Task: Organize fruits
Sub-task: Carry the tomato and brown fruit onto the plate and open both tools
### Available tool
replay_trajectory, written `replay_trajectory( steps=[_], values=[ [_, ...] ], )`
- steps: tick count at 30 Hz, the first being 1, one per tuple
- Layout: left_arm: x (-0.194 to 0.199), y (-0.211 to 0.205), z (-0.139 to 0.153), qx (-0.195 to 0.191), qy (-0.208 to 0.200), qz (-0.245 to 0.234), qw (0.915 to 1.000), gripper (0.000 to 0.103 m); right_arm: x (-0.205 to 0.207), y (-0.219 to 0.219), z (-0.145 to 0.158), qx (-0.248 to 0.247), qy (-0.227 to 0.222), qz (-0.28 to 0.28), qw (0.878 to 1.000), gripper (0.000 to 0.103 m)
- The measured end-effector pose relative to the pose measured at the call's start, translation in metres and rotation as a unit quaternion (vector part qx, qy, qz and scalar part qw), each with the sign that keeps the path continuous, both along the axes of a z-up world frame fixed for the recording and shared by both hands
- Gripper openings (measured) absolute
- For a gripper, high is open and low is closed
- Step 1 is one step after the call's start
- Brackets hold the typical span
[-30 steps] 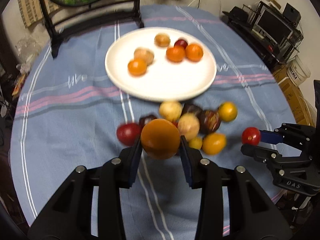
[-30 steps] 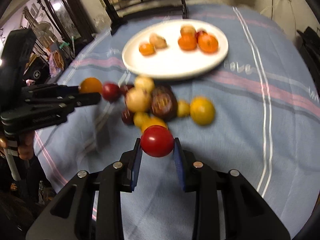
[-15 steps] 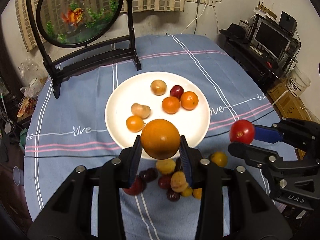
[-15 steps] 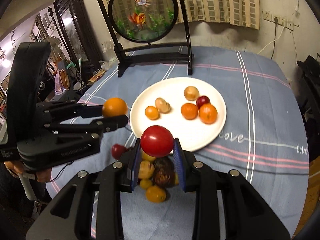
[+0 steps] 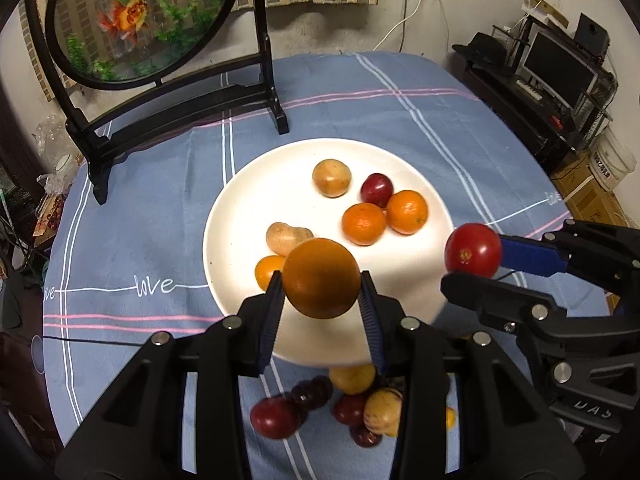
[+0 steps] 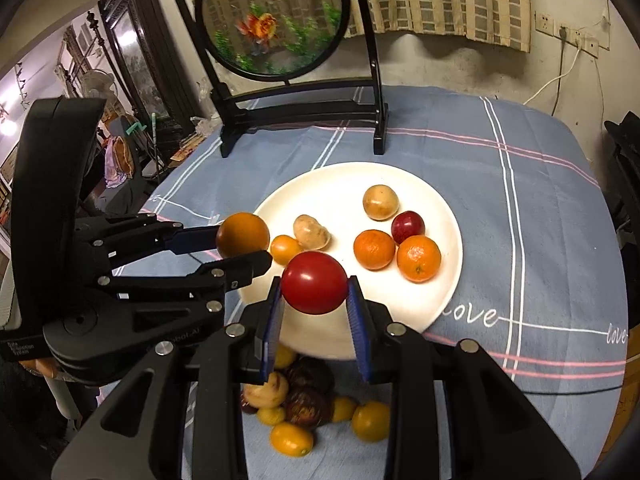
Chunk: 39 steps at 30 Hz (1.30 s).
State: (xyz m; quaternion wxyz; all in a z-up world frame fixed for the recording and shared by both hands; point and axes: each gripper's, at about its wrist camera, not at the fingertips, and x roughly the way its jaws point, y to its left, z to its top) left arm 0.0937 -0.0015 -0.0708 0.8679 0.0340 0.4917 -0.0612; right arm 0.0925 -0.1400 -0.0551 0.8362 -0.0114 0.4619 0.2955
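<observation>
Carrying fruit toward a plate, two hand-held grippers each grip one piece above a round table covered in a blue cloth (image 5: 152, 208). Nearest the viewer, a heap of loose fruit (image 6: 304, 404) lies on the cloth just short of the plate: dark red, pale yellow and yellow-orange pieces, partly hidden behind the gripper bodies, so the count is uncertain. These still wait to be moved.

Just above that heap, the left gripper (image 5: 320, 300) is clamped on a large orange (image 5: 321, 278), held over the near edge of the plate. To its right, the right gripper (image 6: 314, 304) is clamped on a red tomato-like fruit (image 6: 314, 282), also over the plate's near rim. Neither piece has been set down yet.

Beyond them sits the white plate (image 5: 248, 184), already holding six pieces: a small orange fruit (image 6: 285, 250) beside a lumpy tan fruit (image 6: 311, 233) on the left, two tangerines (image 5: 384, 218) touching each other and a dark red plum (image 5: 376, 190) on the right, and a round tan fruit (image 5: 331, 178) farther back. Roughly a third of the job looks done.

Farthest away, a round goldfish picture on a black stand (image 5: 136, 20) occupies the table's back edge.
</observation>
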Motion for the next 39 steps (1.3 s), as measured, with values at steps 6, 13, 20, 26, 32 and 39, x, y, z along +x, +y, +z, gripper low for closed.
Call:
replay_trajectory(
  steps=[6,13,20,26,32,39],
  values=[
    [0.022,0.006,-0.017,0.009,0.012,0.006,0.9999,0.038,0.024,0.007,-0.010,-0.001,0.009,-0.001,1.000,0.031],
    [0.041,0.007,-0.021,0.016,0.006,0.002,0.9999,0.038,0.049,0.014,-0.022,-0.008,0.017,-0.004,1.000,0.031],
    [0.049,0.008,-0.032,0.026,0.011,-0.004,0.9996,0.038,0.066,0.017,-0.027,-0.003,0.021,-0.007,1.000,0.031],
    [0.051,0.003,-0.039,0.034,0.016,-0.011,0.9992,0.038,0.079,0.025,-0.029,-0.009,0.020,-0.006,1.000,0.032],
    [0.048,0.000,-0.034,0.040,-0.005,-0.015,0.9991,0.066,0.087,0.028,-0.031,-0.021,0.023,-0.025,0.999,0.072],
    [0.047,0.001,-0.030,0.037,-0.006,-0.013,0.9992,0.066,0.085,0.010,-0.021,-0.003,0.013,-0.043,0.999,0.075]
  ],
)
